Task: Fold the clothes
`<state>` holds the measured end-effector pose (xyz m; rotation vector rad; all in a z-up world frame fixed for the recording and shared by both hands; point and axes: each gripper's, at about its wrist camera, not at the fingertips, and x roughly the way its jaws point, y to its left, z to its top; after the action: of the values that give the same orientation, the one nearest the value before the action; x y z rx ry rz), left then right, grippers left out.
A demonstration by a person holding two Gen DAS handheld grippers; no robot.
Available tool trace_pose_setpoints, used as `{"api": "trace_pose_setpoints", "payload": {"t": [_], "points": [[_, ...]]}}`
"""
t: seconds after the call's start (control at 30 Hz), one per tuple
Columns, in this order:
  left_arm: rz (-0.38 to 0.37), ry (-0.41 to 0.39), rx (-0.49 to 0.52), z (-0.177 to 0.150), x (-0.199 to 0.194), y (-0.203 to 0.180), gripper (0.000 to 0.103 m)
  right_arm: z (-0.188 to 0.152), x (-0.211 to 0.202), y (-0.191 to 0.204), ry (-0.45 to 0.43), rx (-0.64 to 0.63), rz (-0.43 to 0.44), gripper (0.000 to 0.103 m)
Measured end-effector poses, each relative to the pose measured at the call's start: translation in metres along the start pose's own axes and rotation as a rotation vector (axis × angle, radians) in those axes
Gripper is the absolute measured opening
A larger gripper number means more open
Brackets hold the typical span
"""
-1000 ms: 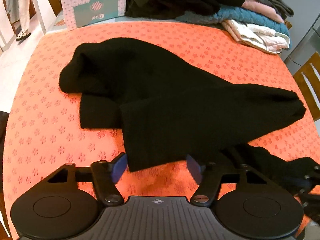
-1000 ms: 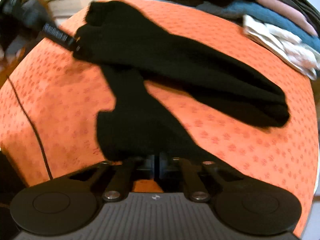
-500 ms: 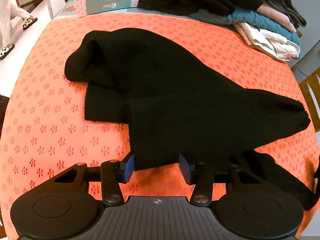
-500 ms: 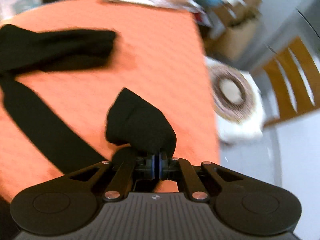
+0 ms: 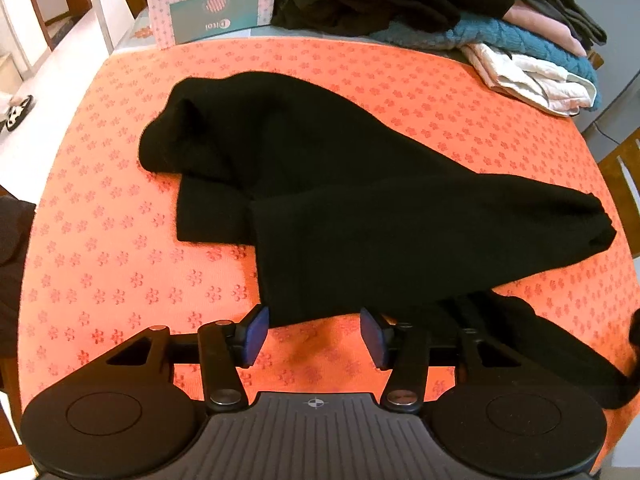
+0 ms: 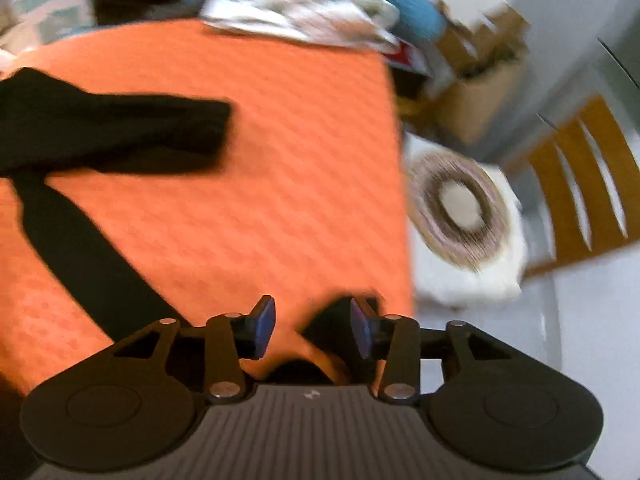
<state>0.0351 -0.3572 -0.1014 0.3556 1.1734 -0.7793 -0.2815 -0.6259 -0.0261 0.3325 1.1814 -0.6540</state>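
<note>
A black knit garment (image 5: 340,200) lies spread on the orange patterned table (image 5: 120,260). Its near hem lies just in front of my left gripper (image 5: 314,336), which is open and empty. One black sleeve (image 5: 540,344) trails to the right near the table's front edge. In the blurred right wrist view the garment (image 6: 112,132) lies at the left, and the sleeve (image 6: 88,256) runs down to my right gripper (image 6: 313,326), which is open, with a bit of black cloth (image 6: 332,320) beside its right finger.
A pile of clothes (image 5: 500,28) sits at the table's far right, a teal and white box (image 5: 208,0) at the far left. Right of the table stand a wooden chair (image 6: 580,184) and a white stool with a round mat (image 6: 460,216).
My right gripper has opened and let go of the black sleeve near the table's right front edge. My left gripper has stayed open and come a little closer to the hem.
</note>
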Motion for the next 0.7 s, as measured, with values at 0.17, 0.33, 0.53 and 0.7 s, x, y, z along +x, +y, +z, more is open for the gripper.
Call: {"api": "trace_pose_setpoints", "payload": {"t": [0.17,0.33,0.53,0.7], "points": [[0.025,-0.019,0.007,-0.001,-0.008,0.004,0.058,0.04,0.01,0.054,-0.051,-0.167,0.125,0.048],[0.045,-0.034,-0.018,-0.004,-0.013,0.013,0.059,0.073,0.027,0.108,-0.072,-0.325,0.218,0.048],[0.068,-0.034,-0.065,-0.002,-0.01,0.027,0.059,0.102,0.052,0.161,-0.086,-0.479,0.29,0.05],[0.08,-0.03,-0.109,0.007,-0.003,0.04,0.059,0.117,0.072,0.2,-0.082,-0.6,0.328,0.051]]}}
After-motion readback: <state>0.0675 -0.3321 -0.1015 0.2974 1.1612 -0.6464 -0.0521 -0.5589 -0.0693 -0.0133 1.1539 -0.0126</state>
